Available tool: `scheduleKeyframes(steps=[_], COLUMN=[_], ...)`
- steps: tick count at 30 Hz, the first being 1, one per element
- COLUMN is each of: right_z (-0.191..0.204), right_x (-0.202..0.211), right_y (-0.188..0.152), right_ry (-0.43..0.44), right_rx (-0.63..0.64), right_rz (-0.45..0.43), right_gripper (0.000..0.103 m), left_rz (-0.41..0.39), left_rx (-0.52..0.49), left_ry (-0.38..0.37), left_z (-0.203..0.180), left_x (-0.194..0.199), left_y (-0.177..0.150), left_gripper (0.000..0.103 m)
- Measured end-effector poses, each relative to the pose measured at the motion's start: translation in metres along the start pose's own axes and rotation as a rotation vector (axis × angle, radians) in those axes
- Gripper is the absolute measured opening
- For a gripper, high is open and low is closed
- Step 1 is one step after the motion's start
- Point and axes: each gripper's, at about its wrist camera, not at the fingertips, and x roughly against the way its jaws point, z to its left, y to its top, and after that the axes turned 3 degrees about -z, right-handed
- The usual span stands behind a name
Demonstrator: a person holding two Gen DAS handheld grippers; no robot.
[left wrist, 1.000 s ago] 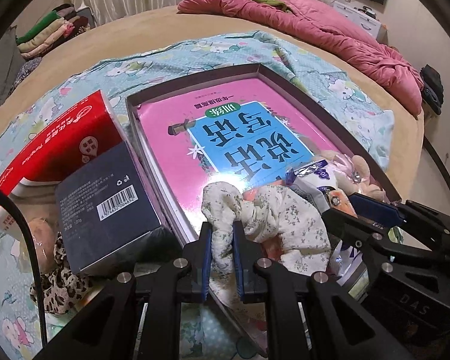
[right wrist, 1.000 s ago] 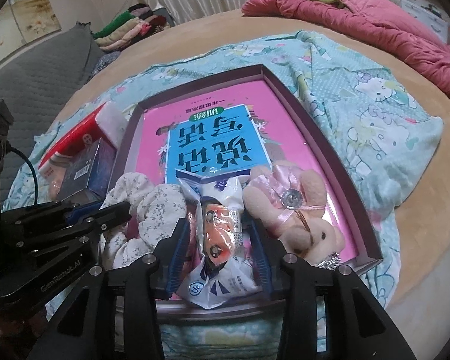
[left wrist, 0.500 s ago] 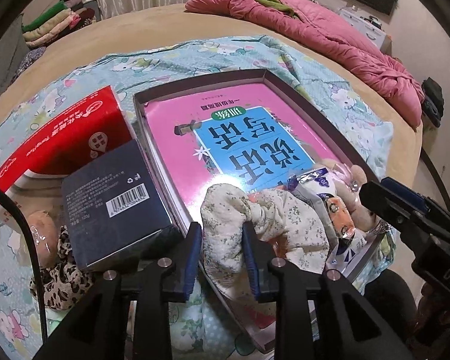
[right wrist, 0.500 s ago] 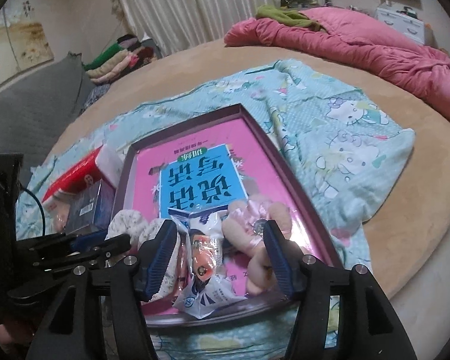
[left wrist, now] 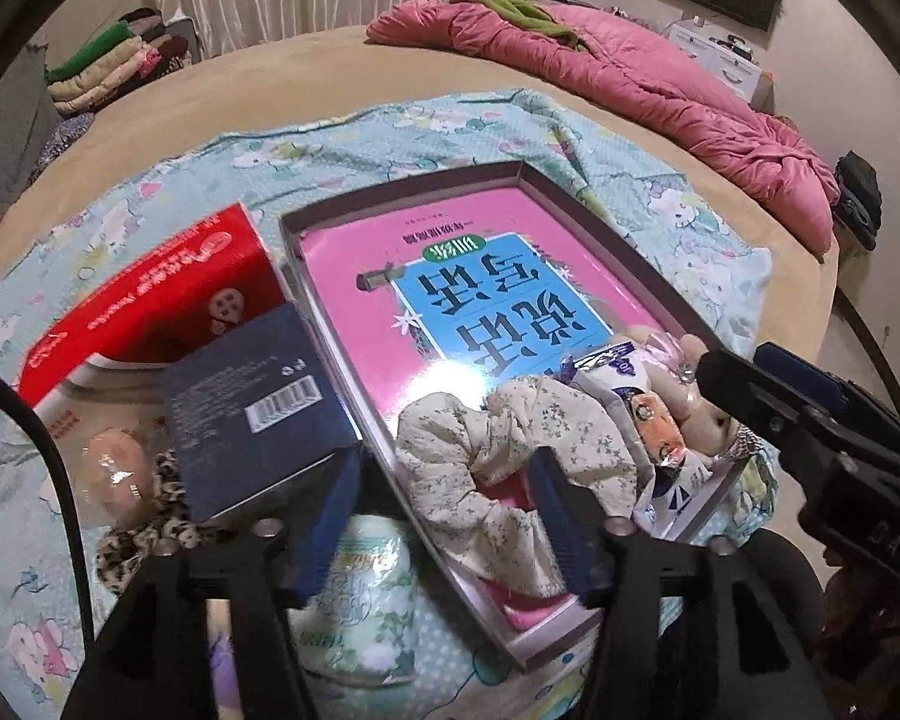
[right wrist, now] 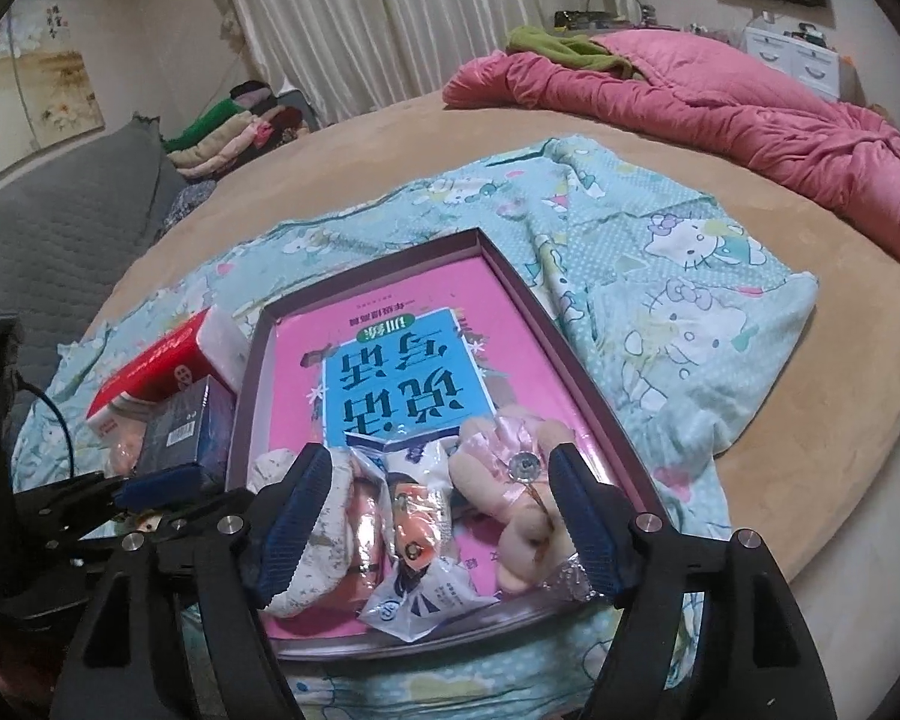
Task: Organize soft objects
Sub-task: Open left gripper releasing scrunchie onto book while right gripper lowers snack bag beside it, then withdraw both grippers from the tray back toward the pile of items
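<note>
lying loose between wide-open left tongs (left wrist: pixel 444 516), floral scrunchie (left wrist: pixel 510 456), right tongs (right wrist: pixel 444 528) agape, empty

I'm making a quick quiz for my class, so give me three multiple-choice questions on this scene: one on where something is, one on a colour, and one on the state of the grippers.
1. Where does the floral scrunchie lie?
A. in the tray
B. on the red tissue box
C. on the pink quilt

2. What colour is the box with the barcode?
A. dark blue
B. yellow
C. white

3. How do the left gripper and right gripper stand?
A. both shut on items
B. both open, holding nothing
C. only the left shut

Answers: 1 A, it rests at the tray's near end beside the snack packet; 2 A, its faces are navy; 3 B, each pair of blue pads stands wide apart.
</note>
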Motion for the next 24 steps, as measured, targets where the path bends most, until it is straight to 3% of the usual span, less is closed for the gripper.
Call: scheduleKeyframes(steps=[10, 24], right_z=[0.02, 0.051], right_x=[0.009, 0.035], right_y=[0.001, 0.01], right_ry=[-0.032, 0.046], right_rx=[0.044, 0.061], right_rz=[-0.025, -0.121], right_gripper=[0.078, 0.079], left_rz=[-0.06, -0.091], left_rx=[0.039, 0.06], left_ry=[0.002, 0.043], left_z=[0.018, 0.035], left_x=[0.033, 0.067], left_y=[-0.003, -0.02], left_gripper=[0.07, 0.078])
